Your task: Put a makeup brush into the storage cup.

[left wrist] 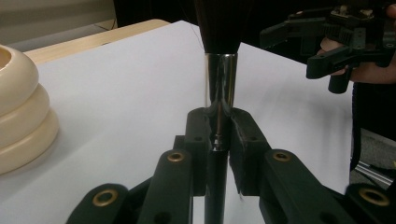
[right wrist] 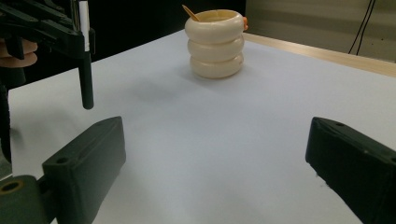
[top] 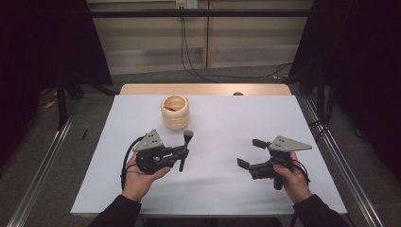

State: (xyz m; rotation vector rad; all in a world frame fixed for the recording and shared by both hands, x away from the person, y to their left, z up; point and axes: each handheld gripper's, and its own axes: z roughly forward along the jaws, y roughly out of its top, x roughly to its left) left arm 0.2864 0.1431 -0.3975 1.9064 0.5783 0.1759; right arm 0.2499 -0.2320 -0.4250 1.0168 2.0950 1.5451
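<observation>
the left gripper [top: 183, 152] has its jaws clamped together on the black handle of a makeup brush [top: 185, 149], the pads pressing it from both sides just below the shiny metal ferrule. in the left gripper view the brush [left wrist: 220, 84] stands straight up out of the closed jaws, dark bristles at the top of the frame, the handle running down between the pads. in the high view the brush sits upright to slightly tilted, its bristle head pointing away from the person toward the far side, its lower end hanging just above the white table [top: 222, 184]. the left hand [top: 137, 177] holds the gripper's body from below.

just beyond the left gripper, on the far side of the brush head, stands a cream ribbed holder [top: 175, 112] of three stacked rings, with a thin wooden stick [right wrist: 189, 12] leaning inside it.

the right gripper [top: 249, 152] is well apart from the left, across the table, its jaws wide apart with bare table between them, gripped by the right hand [top: 291, 179].
</observation>
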